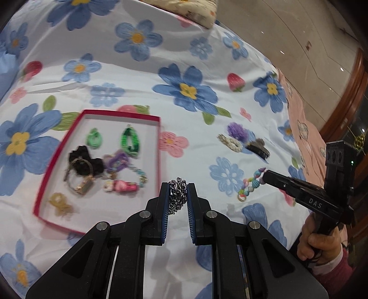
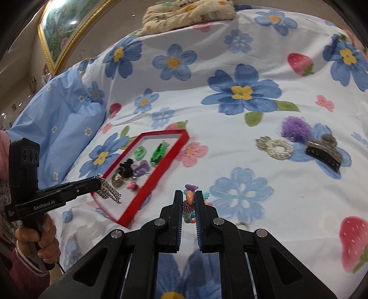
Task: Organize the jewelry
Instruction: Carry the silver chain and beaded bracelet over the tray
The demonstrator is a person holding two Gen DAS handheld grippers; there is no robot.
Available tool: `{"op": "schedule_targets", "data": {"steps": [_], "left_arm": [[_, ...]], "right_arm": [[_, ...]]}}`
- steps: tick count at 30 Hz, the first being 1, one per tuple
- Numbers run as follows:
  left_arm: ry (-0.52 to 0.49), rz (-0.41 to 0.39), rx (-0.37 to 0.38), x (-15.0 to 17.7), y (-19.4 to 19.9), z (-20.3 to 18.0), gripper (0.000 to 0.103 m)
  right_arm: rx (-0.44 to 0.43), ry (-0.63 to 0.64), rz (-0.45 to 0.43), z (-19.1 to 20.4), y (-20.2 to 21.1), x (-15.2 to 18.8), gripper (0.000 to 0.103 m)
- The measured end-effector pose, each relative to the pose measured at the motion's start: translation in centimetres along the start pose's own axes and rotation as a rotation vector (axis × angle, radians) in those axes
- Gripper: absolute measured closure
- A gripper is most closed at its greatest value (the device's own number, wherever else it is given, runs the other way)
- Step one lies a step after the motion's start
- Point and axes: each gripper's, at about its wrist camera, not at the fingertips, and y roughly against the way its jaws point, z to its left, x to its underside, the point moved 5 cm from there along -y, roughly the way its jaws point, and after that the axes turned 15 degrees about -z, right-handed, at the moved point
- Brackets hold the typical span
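Observation:
My left gripper (image 1: 178, 186) is shut on a silver chain (image 1: 176, 195), held above the bed near the right side of the red tray (image 1: 158, 147). In the right wrist view that chain (image 2: 110, 191) dangles from the left gripper (image 2: 97, 182) over the red tray's (image 2: 161, 165) near corner. My right gripper (image 2: 189, 195) is shut on a colourful bead bracelet (image 2: 189, 200), lifted off the quilt; in the left wrist view the bracelet (image 1: 249, 185) hangs from the right gripper (image 1: 264, 176). The tray holds green and purple rings, a black bow, a watch and a pink charm.
A purple scrunchie (image 2: 295, 128), a pearl ring (image 2: 274, 147) and a black hair claw (image 2: 324, 154) lie on the flowered quilt (image 2: 230, 57) to the right. A small pillow (image 2: 188, 13) lies at the far end. A blue pillow (image 2: 57, 110) sits left.

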Motion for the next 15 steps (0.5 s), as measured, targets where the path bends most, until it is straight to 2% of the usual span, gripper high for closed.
{"op": "schedule_targets", "data": {"steps": [15], "left_arm": [[0.067, -0.041, -0.092, -0.5, 2.9, 5.8, 0.090]], "right_arm": [[-0.130, 0.035, 0.024, 6.4, -3.0, -0.2, 0.093]]}}
